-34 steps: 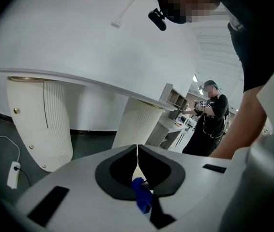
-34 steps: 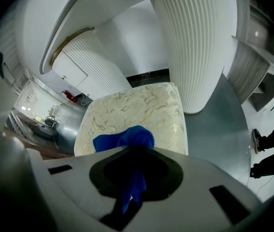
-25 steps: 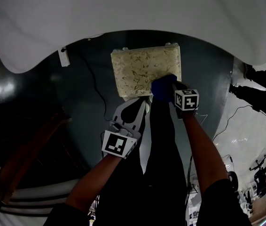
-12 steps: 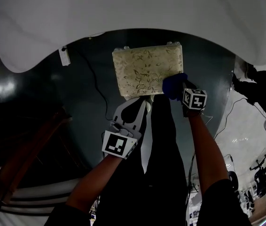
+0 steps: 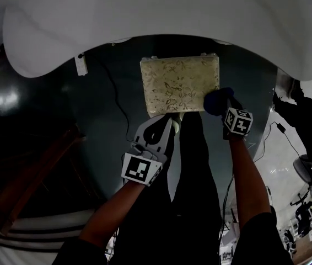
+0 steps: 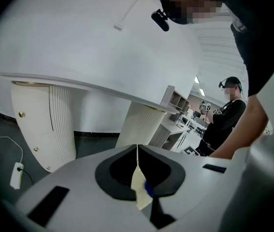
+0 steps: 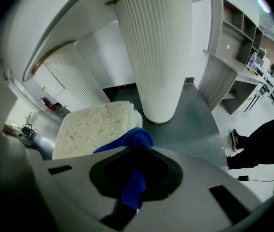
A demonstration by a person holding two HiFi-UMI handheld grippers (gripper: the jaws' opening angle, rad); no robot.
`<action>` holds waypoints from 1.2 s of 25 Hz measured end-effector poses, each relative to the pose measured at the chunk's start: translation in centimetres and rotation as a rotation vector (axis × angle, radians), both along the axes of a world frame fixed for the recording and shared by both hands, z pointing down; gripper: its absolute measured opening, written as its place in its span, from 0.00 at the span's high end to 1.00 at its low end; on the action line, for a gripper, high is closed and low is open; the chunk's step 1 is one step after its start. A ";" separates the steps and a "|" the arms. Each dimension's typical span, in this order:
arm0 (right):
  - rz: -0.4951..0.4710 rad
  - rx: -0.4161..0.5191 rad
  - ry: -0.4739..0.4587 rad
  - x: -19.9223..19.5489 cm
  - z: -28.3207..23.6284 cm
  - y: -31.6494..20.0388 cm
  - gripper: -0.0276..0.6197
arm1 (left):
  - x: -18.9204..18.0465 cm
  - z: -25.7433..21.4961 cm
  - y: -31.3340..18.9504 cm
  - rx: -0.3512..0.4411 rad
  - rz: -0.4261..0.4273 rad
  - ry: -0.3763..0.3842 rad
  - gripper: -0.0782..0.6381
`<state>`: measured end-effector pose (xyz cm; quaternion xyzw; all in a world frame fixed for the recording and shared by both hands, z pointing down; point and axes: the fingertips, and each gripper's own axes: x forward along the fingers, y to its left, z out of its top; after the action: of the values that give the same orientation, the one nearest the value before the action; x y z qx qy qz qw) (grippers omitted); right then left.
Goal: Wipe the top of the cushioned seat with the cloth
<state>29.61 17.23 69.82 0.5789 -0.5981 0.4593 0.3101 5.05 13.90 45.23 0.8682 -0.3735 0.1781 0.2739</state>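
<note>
Our right gripper point(image 5: 222, 108) clamps the blue cloth point(image 5: 215, 100) at the near right corner of the cushioned seat point(image 5: 178, 84). Our left gripper point(image 5: 166, 125), jaws together on nothing, waits at the seat's near edge. We should press the cloth flat and sweep left in overlapping passes.

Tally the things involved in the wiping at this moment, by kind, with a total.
Cushioned seat: 1
Blue cloth: 1
Grippers: 2, the left gripper and the right gripper
Total: 4
</note>
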 end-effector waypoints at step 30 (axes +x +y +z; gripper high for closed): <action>-0.179 0.975 -0.082 -20.6 -68.1 -6.8 0.88 | -9.8 -43.1 -4.3 0.390 -0.239 0.279 0.86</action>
<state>9.02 10.45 1.74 0.5843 -0.8024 0.1200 0.0178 -4.71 9.56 2.15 0.8705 -0.4593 -0.0521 0.1693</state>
